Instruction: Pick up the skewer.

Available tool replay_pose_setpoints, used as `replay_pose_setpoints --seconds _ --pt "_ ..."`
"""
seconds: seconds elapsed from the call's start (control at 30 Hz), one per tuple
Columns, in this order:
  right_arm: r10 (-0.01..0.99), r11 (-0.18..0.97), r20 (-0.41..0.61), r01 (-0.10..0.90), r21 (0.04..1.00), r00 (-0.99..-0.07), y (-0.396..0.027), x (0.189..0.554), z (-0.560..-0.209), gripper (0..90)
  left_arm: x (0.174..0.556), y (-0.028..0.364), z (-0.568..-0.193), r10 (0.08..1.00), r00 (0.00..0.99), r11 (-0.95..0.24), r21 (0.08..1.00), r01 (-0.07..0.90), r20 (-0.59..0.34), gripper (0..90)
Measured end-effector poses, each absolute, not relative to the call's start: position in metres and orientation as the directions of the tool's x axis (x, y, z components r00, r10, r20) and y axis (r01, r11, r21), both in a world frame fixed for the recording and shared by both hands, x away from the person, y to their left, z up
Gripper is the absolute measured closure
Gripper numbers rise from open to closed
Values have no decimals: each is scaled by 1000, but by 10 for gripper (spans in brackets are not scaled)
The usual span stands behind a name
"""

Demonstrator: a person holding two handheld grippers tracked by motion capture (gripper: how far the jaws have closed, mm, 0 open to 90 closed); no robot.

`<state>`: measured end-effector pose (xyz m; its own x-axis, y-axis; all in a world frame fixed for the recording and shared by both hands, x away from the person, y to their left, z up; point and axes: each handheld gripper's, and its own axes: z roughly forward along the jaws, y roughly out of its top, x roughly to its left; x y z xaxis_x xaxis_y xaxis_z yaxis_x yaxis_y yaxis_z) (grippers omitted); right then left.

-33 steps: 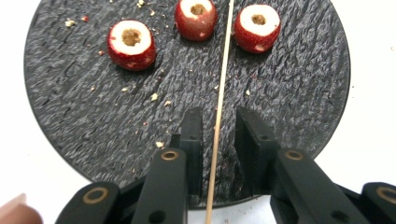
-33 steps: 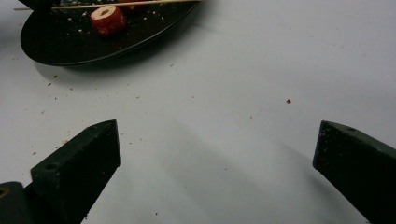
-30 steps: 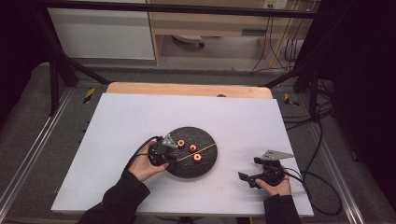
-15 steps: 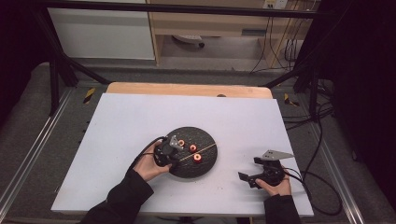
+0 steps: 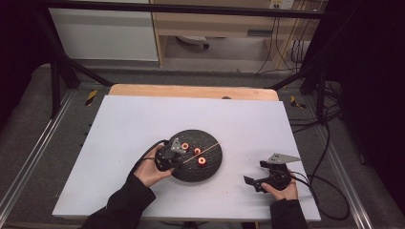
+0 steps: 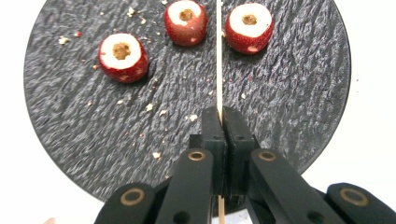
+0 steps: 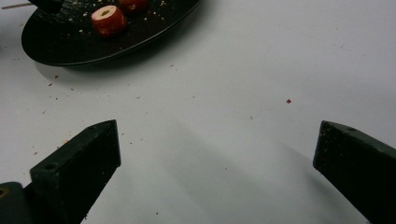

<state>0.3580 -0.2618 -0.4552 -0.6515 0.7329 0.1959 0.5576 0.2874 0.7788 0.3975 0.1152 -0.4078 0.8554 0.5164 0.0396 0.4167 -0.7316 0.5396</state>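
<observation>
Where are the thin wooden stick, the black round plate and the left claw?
wooden stick [image 6: 218, 56], left gripper view, mid shaft
black round plate [image 6: 289, 93], left gripper view, bare textured surface
left claw [image 6: 219, 116], left gripper view, between fingertips

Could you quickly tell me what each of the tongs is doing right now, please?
Left tongs: closed on the wooden skewer, over the black plate.
Right tongs: open, holding nothing.

White tabletop [image 5: 143, 124], wooden shelving [image 5: 215, 24], grey floor [image 5: 43, 143], black frame [image 5: 62, 62]
</observation>
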Motion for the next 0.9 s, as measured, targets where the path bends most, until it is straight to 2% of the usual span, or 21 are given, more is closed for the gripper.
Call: replay_pose_setpoints --seconds 0.57,0.9 --pt "739 286 205 575 767 -642 -261 358 -456 12 375 156 -409 614 789 -594 659 462 0 887" --pt "745 290 198 578 763 -636 -258 360 -452 6 359 175 -411 646 763 -527 718 455 -10 886"
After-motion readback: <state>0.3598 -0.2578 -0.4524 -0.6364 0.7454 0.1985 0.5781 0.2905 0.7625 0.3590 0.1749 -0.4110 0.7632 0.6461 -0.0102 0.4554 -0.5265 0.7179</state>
